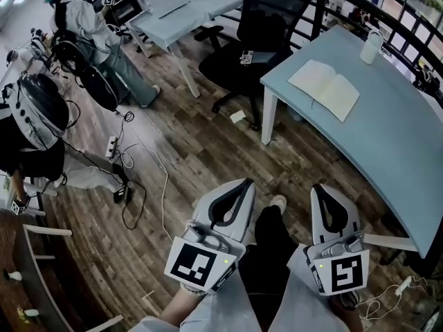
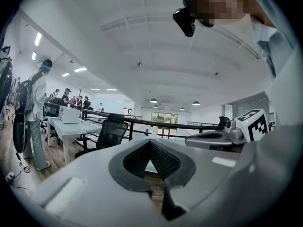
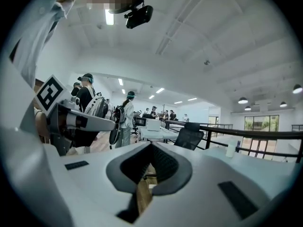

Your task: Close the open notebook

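Pale blue table (image 1: 401, 158) bears an open notebook (image 1: 324, 88), lying flat. Left gripper (image 1: 244, 183) and right gripper (image 1: 320, 189), well apart from it, have jaws pressed together, empty.

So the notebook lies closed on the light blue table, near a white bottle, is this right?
No: the head view shows the notebook lying open, pages up. It is on the light blue table, near the white bottle.

Evenly lit from ceiling lamps (image 3: 110, 17) and far windows (image 2: 163, 118); strongly fisheye-bent, dark-cornered; soft up close.
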{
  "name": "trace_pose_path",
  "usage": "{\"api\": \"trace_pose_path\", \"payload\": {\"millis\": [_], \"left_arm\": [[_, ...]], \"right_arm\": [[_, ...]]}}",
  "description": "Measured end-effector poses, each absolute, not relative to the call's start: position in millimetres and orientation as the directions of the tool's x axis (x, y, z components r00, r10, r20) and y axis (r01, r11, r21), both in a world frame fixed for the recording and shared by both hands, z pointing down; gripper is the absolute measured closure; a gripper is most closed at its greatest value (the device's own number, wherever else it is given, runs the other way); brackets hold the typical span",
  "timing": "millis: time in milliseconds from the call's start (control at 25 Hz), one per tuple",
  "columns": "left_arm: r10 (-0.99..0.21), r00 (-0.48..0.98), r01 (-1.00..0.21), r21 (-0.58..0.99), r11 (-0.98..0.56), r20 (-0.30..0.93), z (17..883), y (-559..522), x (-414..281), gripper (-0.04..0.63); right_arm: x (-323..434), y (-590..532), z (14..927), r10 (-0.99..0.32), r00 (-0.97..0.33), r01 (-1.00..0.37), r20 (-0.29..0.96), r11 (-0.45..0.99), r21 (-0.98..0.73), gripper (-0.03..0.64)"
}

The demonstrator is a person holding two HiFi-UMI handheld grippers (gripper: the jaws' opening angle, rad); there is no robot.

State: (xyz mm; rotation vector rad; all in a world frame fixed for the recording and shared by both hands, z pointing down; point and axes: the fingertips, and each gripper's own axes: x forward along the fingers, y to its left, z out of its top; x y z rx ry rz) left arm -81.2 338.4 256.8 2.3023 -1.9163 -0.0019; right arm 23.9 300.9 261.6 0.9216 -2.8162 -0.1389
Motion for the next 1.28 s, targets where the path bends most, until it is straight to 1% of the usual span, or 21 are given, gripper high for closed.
{"api": "trace_pose_path", "payload": {"millis": [120, 360, 720, 1040, 1280], "left_arm": [[-0.977, 0.178, -0.978, 0.135, -0.161, 0.120, 260, 322, -84, 0.592], [-0.983, 0.153, -0.984, 0.108, -0.142, 0.103, 260, 268, -101, 0.592], [-0.980, 0.149, -0.983, 0.124, -0.133, 0.130, 258, 174, -115, 0.592], [-0.978, 0.170, -0.982, 0.097, -0.159, 0.120, 255, 98, -110, 0.592], [-0.968, 0.217, -0.975, 0.085, -0.208, 0.128, 250, 63, -89, 0.592]], "right_arm": [[16, 279, 262, -0.577, -0.807, -0.568, 0.125, 0.817, 0.098, 0.615], [2, 227, 266, -0.562, -0.815, -0.547, 0.140, 0.827, 0.133, 0.615], [-12, 132, 263, -0.549, -0.822, -0.536, 0.155, 0.836, 0.118, 0.615], [0, 59, 267, -0.579, -0.802, -0.569, 0.149, 0.815, 0.108, 0.615], [30, 32, 271, -0.627, -0.763, -0.623, 0.156, 0.778, 0.083, 0.615]]}}
